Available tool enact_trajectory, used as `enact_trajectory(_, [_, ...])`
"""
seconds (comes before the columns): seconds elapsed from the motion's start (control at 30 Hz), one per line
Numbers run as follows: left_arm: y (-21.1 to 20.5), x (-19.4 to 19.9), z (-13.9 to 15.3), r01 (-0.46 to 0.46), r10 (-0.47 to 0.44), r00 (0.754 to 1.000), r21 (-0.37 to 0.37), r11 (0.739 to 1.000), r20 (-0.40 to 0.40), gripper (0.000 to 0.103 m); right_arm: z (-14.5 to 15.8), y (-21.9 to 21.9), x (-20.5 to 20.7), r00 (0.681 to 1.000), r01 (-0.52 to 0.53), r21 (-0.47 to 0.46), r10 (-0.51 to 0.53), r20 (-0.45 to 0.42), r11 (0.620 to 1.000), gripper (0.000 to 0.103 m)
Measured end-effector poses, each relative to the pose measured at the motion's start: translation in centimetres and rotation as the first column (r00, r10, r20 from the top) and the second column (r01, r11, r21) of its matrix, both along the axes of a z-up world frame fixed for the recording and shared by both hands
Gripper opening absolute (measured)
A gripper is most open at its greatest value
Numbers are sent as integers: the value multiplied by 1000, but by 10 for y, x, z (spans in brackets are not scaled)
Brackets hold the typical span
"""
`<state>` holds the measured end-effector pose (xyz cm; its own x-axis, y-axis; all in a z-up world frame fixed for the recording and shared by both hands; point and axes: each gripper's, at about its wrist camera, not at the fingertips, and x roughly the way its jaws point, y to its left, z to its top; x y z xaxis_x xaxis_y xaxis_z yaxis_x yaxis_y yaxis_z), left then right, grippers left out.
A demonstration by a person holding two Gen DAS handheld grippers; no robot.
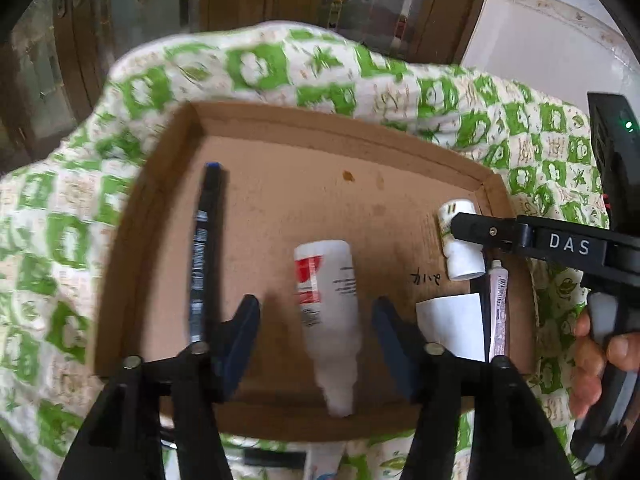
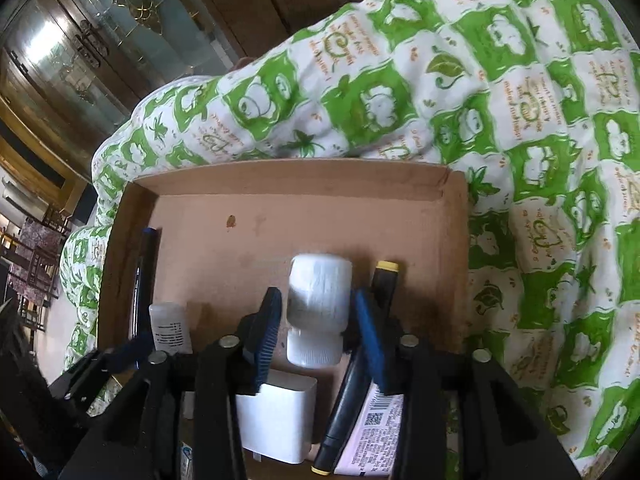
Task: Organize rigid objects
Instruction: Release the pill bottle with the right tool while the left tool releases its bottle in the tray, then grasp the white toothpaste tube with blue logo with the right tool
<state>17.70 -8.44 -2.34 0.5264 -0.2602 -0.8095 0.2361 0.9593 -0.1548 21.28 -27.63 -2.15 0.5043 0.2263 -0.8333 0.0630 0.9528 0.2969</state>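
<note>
The quilt is white with green checks, leaf prints and orange script. The tray is plain brown cardboard. A bottle is white with a red label. The pen is black, blue-tipped. A marker is black with yellow ends. Finger pads are blue.

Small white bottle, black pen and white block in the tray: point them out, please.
small white bottle (image 2: 318,304), right wrist view, its body between the claw fingers
black pen (image 1: 204,256), left wrist view, mid barrel
white block (image 2: 276,420), right wrist view, front face
</note>
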Motion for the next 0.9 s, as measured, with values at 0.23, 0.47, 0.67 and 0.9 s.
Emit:
enact_trajectory(0.23, [46,-23,29,-20,19,999,12,1000,32,74,15,-3,-19,998,29,-27,-28,50,999,63])
enact_trajectory(0.47, [90,-55,47,-44,44,999,-20,999,26,78,38,-4,-47,988,91,26,-93,127,996,77])
enact_trajectory(0.67, [116,-89,55,-57,59,996,-24,998,62,87,53,15,-82,988,59,116,-75,135,992,78])
enact_trajectory(0.9, [140,-120,35,-131,132,991,-68,989,22,91,27,71,-121,996,-87,118,83,33,989,78])
